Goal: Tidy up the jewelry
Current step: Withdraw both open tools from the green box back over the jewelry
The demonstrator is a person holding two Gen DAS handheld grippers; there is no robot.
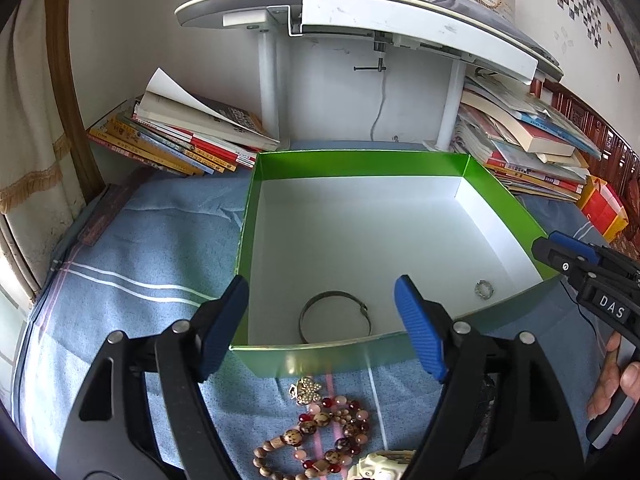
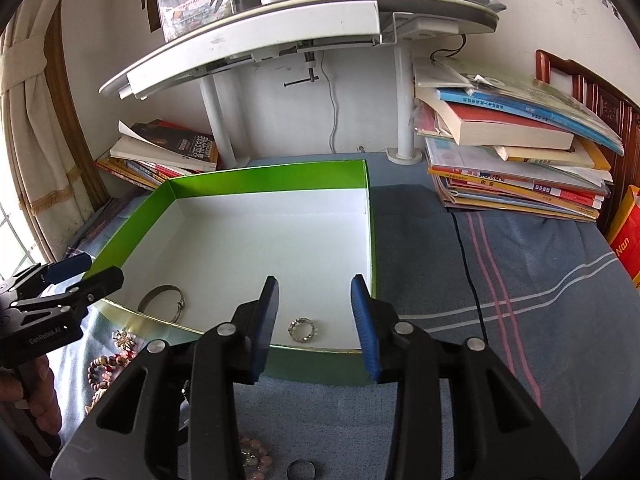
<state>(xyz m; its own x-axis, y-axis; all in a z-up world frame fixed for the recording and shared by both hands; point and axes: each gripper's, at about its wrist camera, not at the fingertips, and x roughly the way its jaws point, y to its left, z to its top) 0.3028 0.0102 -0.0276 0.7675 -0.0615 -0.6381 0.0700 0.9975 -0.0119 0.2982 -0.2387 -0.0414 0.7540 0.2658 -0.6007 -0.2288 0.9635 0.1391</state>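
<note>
Jewelry is split: one bangle (image 1: pixel 335 314) and one ring (image 1: pixel 484 289) lie in the green box (image 1: pixel 280 362) at centre frame, bead bracelets (image 1: pixel 328 432) below it on blue striped bedding (image 1: pixel 120 280). Two book stacks (image 1: pixel 188 140) flank a white desk leg (image 1: pixel 268 92) up top. Left gripper (image 1: pixel 322 328) and right gripper (image 2: pixel 316 320) both gape, released, gripping nothing.

A bed covered by a blue striped cloth (image 1: pixel 132 248) carries an open green box (image 1: pixel 360 164), loose bead bracelets (image 1: pixel 332 432), a brooch (image 1: pixel 306 390), and book stacks (image 2: pixel 516 168) behind.
</note>
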